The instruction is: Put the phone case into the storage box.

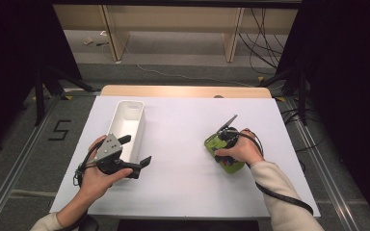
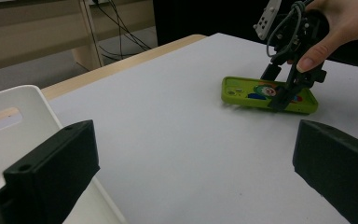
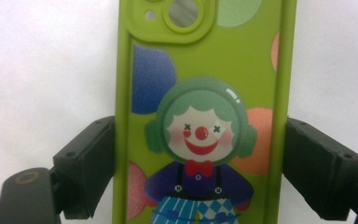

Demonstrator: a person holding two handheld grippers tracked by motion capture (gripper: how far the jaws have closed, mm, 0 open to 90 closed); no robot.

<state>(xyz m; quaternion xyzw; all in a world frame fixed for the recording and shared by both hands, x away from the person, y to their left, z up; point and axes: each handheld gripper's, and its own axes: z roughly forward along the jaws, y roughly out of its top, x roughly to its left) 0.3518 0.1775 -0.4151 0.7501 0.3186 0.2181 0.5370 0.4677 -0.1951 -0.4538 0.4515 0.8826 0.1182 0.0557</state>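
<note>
Lime-green and rubbery-looking, the clown-printed phone case [image 3: 205,112] lay flat on the white counter [image 1: 183,187], light and probably flexible, with the right gripper [image 1: 227,136] straddling its long edges, pads seemingly touching, while the left gripper [image 1: 137,153] stood spread.

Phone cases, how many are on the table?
1. The green phone case lies flat on the white table, at its right side, between the right claw's jaws.

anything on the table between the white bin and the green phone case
No. In the high view, only bare white table lies between the white bin and the green phone case; the left gripper view shows that stretch bare too.
</note>
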